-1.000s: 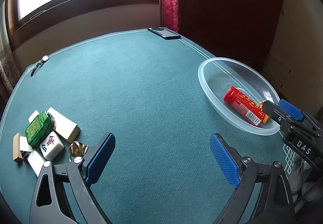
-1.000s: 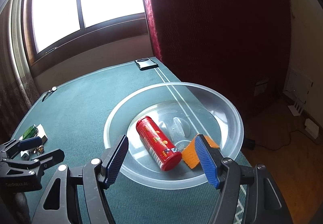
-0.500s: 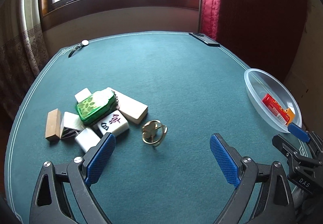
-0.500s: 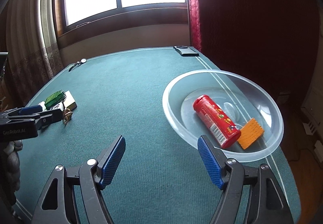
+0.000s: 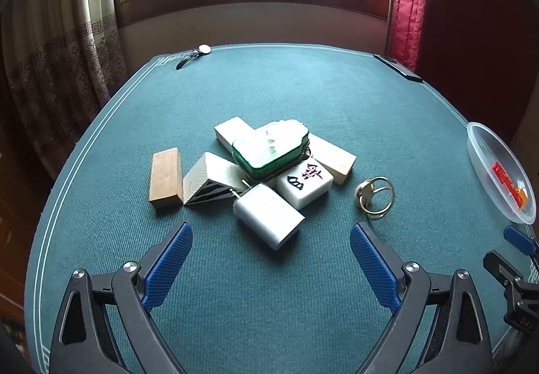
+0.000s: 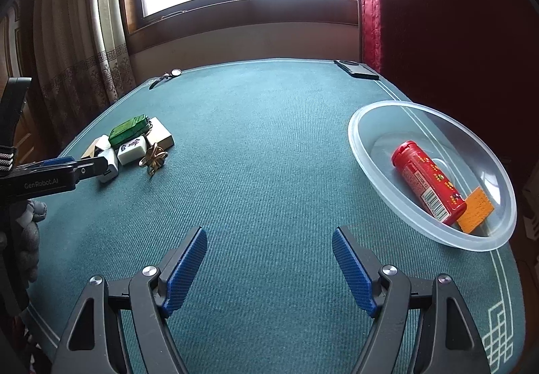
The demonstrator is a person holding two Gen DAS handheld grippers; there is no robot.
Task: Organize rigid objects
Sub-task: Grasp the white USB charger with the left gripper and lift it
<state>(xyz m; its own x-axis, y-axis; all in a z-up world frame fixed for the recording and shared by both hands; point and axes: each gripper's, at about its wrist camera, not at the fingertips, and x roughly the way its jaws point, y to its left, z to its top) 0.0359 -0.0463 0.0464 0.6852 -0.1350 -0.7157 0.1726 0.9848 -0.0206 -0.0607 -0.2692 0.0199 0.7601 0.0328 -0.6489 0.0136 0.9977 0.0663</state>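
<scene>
A pile of small objects lies mid-table in the left wrist view: a green tin on top, a mahjong tile, a white charger block, a wooden block, a striped wedge and a pale block. A gold ring lies just right of them. My left gripper is open just short of the charger. The clear bowl at right holds a red tube and an orange biscuit. My right gripper is open over bare felt, left of the bowl.
The green felt table has a wristwatch at its far left edge and a dark phone at the far right corner. Curtains and a window stand behind. A gloved hand holds the left gripper at the table's left edge.
The left gripper has swung left from the bowl to face the pile, which now sits centred and close. The right gripper has pulled back from the bowl and turned left. Both stayed open.
</scene>
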